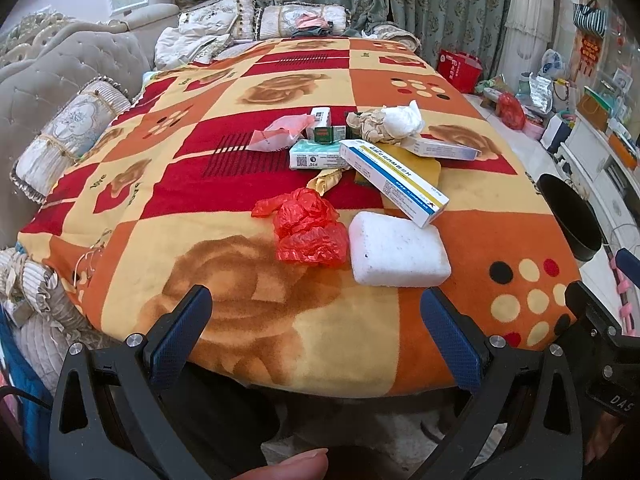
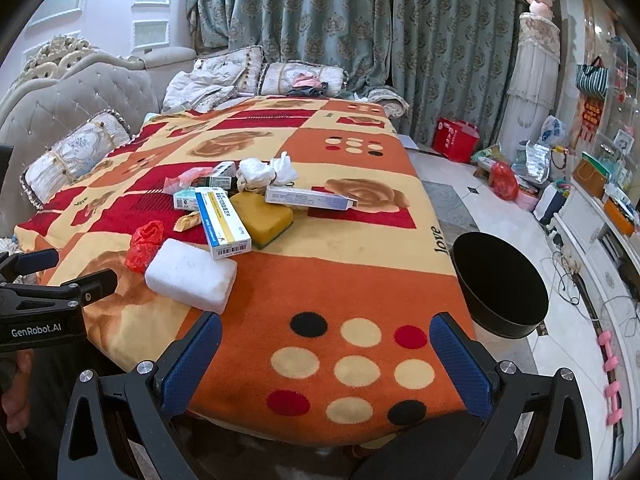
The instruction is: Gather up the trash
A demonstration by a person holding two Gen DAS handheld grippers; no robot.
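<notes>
Desk (image 2: 360, 280) w/ patterned blanket; trash clustered mid-desk.

- Left gripper (image 1: 316, 332): jaws spread wide, nothing between them, at the near edge, short of the trash. Also seen in the right view at far left (image 2: 60, 280).
- Right gripper (image 2: 326, 356): jaws spread wide, holding nothing, over the dotted near corner of the desk.
- Foam block (image 1: 398, 249), white: nearest item, flat on the blanket, touching the red bag.
- Red bag (image 1: 306, 230), crumpled plastic: just left of the foam.
- Blue-yellow box (image 1: 394, 182): long carton, lying diagonal, far end over the teal pack, near end by the foam.
- Sponge (image 2: 262, 218), yellow w/ green underside: right of that box, partly under it.
- Teal pack (image 1: 316, 158): behind the red bag.
- Wrapper (image 1: 326, 180), tan – between teal pack and red bag.
- White box (image 2: 310, 199): long, behind the sponge.
- Tissue wad (image 2: 266, 174): crumpled white, at the back of the pile.
- Pink bag (image 1: 278, 134): back left of the pile.
- Bin (image 2: 500, 284), black, round: off the desk's right edge – well apart from the pile.
</notes>
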